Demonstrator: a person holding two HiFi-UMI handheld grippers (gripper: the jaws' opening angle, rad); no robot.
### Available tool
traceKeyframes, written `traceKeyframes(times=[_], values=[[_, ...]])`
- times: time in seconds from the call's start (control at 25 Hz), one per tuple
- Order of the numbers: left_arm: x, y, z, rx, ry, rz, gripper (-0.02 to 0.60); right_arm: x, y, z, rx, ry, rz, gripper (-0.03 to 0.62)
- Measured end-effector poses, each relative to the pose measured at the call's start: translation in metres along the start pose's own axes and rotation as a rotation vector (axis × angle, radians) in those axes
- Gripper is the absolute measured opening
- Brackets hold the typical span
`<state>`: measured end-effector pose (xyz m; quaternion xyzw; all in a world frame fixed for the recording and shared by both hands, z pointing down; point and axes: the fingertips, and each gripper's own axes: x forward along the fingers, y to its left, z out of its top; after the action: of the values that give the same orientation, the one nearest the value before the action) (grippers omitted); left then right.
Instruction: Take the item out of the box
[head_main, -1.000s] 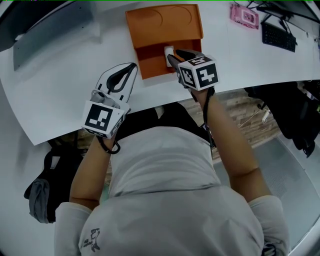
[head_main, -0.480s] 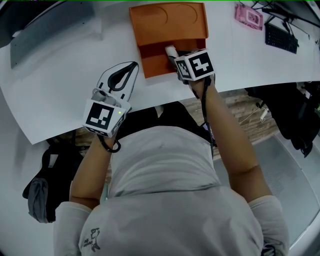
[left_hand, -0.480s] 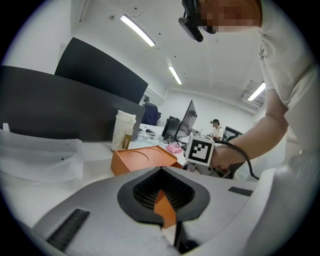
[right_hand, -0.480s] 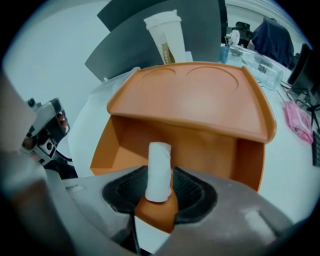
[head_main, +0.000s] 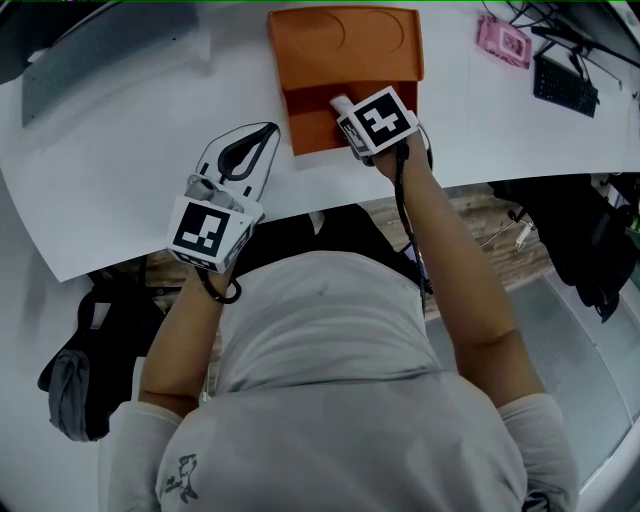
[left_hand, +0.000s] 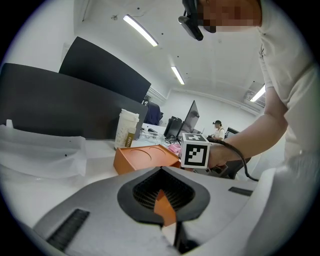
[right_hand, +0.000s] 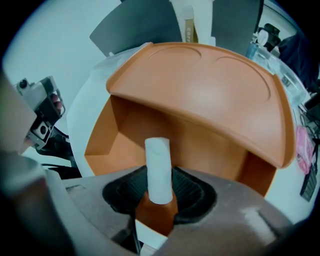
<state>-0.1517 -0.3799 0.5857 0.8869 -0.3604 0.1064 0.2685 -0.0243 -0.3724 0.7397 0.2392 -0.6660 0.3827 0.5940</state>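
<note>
Orange box (head_main: 345, 50), white item (right_hand: 158, 170) between right gripper's (right_hand: 156, 212) parted jaws

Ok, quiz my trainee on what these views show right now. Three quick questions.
1. True or false: the orange box is closed.
2. What stands between the jaws of the right gripper? A) a white cylinder B) a metal spoon C) nothing
3. Fill in: the left gripper is outside the box, over the white ____.

Key: 1. False, the lid is raised and the box is open. 2. A. 3. table.
</note>
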Motion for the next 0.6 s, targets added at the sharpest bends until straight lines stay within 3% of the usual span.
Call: traceKeyframes(times=[0.28,0.6], values=[[0.001,-0.002,0.001,-0.005,-0.004,0.010,-0.002,-0.001,-0.002,-0.001,-0.072,0.028,-0.034,0.130],[-0.002,-0.009,0.002,0.005,-0.010,0.026,-0.002,-0.013,-0.001,0.000,-0.101,-0.041,-0.021,0.124]])
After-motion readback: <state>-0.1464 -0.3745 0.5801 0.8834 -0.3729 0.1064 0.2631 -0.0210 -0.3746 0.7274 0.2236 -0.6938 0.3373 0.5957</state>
